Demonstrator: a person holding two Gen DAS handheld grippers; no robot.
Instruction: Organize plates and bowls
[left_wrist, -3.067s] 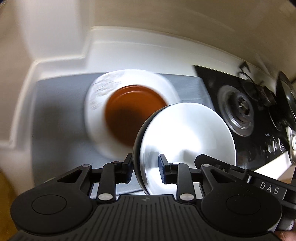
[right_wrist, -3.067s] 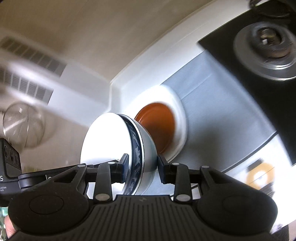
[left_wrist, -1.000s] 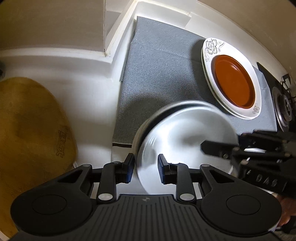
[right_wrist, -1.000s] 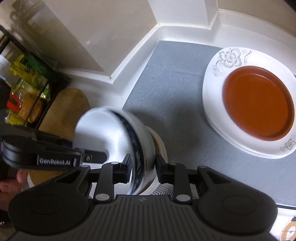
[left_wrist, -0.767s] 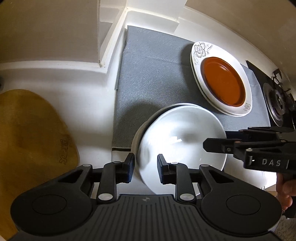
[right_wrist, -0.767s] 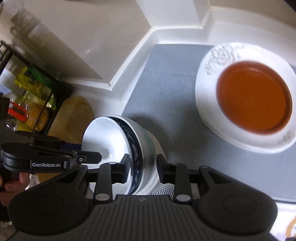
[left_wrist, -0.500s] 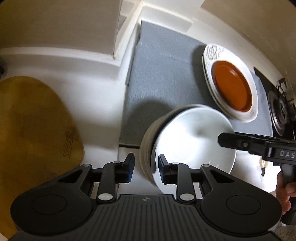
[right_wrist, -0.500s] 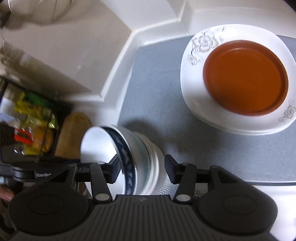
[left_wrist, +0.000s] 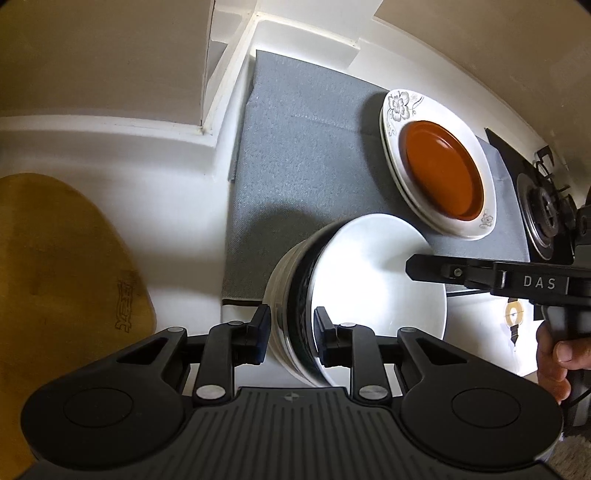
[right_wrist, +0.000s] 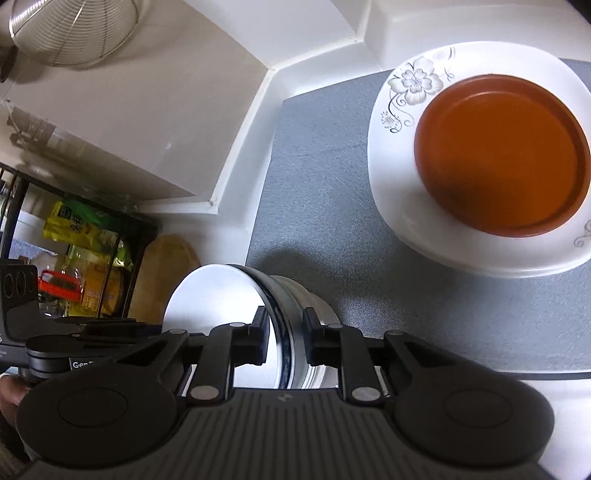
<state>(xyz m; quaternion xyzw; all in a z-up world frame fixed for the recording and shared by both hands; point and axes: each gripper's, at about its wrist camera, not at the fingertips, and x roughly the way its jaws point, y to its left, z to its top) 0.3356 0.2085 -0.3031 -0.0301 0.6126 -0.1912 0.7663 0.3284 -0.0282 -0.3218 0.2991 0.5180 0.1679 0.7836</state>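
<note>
A stack of white bowls (left_wrist: 369, 280), the top one with a dark blue band, stands at the near corner of the grey mat (left_wrist: 306, 147). My left gripper (left_wrist: 291, 338) is shut on the stack's near rim, one pad outside and one inside, its jaws closing slightly. In the right wrist view the same bowls (right_wrist: 218, 314) sit between the pads of my right gripper (right_wrist: 284, 332), whose jaws are closing on the opposite rim and touch it. The right gripper (left_wrist: 417, 267) reaches in from the right. An orange-brown plate (left_wrist: 439, 173) (right_wrist: 502, 155) lies on white flowered plates (left_wrist: 397, 107) (right_wrist: 417, 85) farther back.
A wooden cutting board (left_wrist: 66, 277) lies left on the white counter. A gas stove (left_wrist: 543, 214) borders the mat on the right. A wire strainer (right_wrist: 74, 29) hangs on the wall. A dark shelf with packets (right_wrist: 81, 229) stands beyond the counter. A hand (left_wrist: 554, 354) holds the right gripper.
The banded bowl came down from beside the plates into the bowl stack. The right gripper's jaws spread wide half a second ago and have closed back on the rim.
</note>
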